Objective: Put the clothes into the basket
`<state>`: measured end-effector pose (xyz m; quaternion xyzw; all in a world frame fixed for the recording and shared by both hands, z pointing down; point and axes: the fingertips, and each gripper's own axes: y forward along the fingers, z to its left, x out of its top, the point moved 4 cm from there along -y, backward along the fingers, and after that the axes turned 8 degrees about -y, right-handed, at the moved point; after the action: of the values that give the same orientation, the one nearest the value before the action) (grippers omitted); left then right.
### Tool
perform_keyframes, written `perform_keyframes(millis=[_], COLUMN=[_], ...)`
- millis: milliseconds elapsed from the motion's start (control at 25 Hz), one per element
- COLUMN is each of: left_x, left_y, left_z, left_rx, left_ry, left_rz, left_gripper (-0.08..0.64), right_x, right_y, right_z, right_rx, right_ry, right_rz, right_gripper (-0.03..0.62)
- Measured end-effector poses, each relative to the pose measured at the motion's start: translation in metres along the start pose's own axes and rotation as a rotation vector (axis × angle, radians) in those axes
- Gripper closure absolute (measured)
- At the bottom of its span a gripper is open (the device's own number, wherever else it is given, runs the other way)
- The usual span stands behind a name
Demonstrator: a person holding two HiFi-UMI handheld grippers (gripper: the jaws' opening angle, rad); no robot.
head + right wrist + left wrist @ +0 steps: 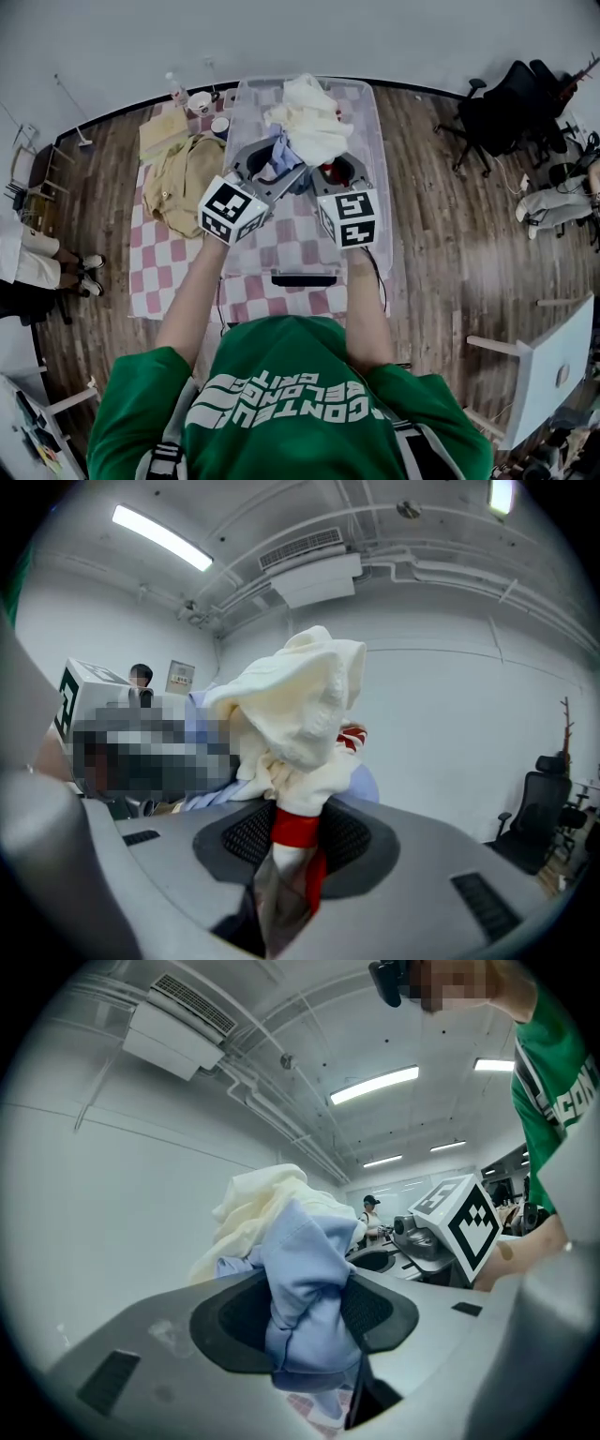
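A brown plank floor (450,244) fills the room up to a grey wall (309,37). A pink and white checked cloth (164,258) lies spread on the floor. A clear plastic basket (380,197) stands on the cloth, and a tan garment (183,183) lies on the cloth just beside the basket's left side. A black office chair (506,112) stands far right, well apart from the basket. A white table (553,366) is at the lower right.

The person in a green shirt (281,403) reaches both bare forearms forward, side by side, over the basket. The left tool (309,1321) is clenched on a bunched pale blue garment (305,1279), which fills the gap between its 2 jaws. The right tool (295,841) grasps a cream garment (300,714) at a red band, with the rest bunched above the jaws. Both garments are held up together over the far half of the basket, touching each other.
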<state>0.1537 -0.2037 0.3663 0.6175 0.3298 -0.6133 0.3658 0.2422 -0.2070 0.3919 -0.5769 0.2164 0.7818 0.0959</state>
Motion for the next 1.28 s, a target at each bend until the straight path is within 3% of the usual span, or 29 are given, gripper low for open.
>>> perform_keyframes(millis=[480,1280], left_x=[-0.105,-0.297], left_y=[0.028,0.050], left_z=[0.012,0.036], left_rx=[0.083,0.152], left_ry=[-0.180,-0.462], left_rz=[0.176,0.577], left_gripper=[0.362,0.362], right_x=[-0.105,-0.283], right_y=[0.038,0.098], right_z=[0.007,0.052], right_rx=[0.167,0.449], right_ry=[0.056,0.084], right_rz=[0.202,0.646], right_gripper=[0.466,0.466])
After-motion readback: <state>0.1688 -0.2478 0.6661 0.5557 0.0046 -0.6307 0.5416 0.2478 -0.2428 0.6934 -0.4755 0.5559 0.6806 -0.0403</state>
